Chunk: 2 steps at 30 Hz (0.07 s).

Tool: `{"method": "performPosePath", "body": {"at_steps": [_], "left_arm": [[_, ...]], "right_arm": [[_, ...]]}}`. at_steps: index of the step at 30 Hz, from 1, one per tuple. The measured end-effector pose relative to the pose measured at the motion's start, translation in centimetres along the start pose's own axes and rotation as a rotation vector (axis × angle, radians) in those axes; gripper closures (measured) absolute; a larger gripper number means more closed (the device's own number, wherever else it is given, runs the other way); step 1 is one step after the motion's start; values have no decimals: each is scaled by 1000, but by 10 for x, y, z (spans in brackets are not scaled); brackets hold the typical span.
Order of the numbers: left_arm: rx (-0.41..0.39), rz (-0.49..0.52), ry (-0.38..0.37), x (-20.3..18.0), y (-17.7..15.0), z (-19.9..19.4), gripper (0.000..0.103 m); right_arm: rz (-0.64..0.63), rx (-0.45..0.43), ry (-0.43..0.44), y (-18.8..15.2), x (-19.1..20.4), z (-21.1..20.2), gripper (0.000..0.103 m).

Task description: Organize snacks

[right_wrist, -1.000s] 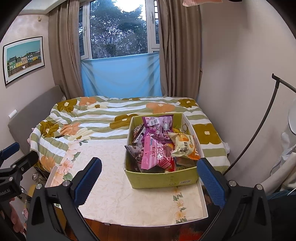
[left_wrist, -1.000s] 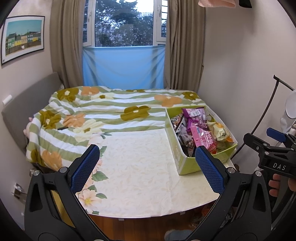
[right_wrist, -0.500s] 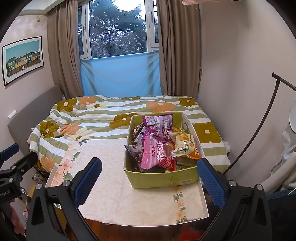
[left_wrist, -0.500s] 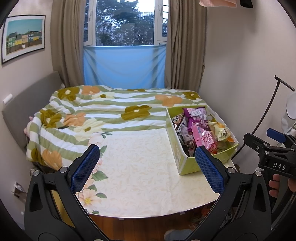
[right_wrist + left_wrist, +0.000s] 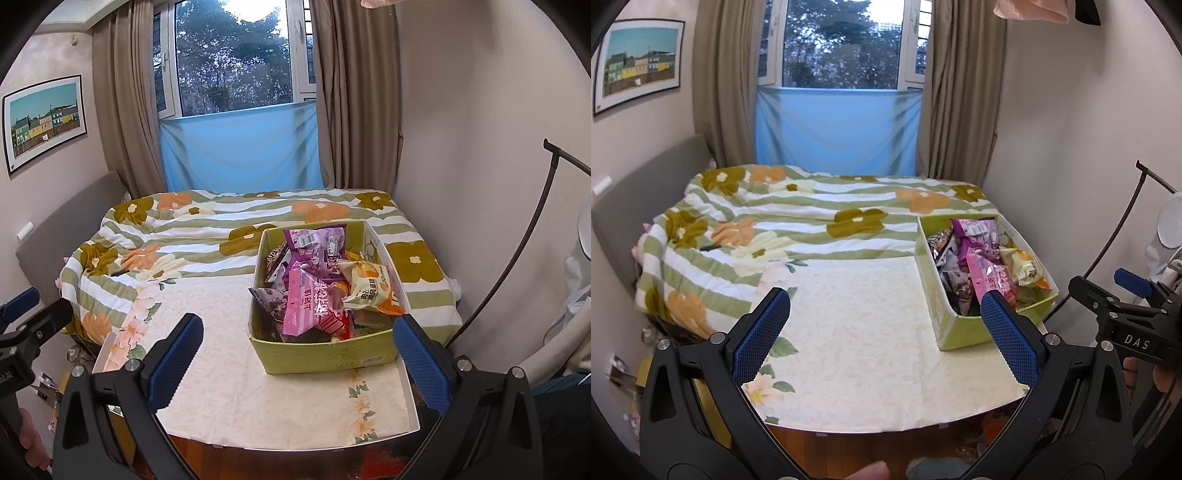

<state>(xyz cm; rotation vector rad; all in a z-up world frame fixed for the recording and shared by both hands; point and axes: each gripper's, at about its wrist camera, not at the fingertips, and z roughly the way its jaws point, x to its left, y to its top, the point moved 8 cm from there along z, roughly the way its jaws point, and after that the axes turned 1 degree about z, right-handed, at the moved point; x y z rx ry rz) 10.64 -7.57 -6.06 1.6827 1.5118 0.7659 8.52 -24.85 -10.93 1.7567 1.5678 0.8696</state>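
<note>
Hovering wide apart and empty, both tongs: box (image 5: 325, 354) of snacks (image 5: 314, 295) ahead of right tongs (image 5: 295, 354), rightward of left tongs (image 5: 882, 332).

Lower snack packets (image 5: 295, 328) — buried, unreadable

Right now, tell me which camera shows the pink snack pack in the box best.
The right wrist view: the pink pack faces the camera, its whole front unobstructed in the box. The left wrist view shows it from the side, its lower end hidden behind a finger.
</note>
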Motion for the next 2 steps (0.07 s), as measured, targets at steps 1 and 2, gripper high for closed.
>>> {"method": "performPosePath", "body": {"at_steps": [1, 2], "left_arm": [[-12, 7, 8, 0, 0, -2, 1], [-16, 11, 11, -1, 1, -2, 1]], "right_arm": [[3, 1, 0, -1, 1, 0, 1], [5, 1, -2, -3, 1, 0, 1]]}}
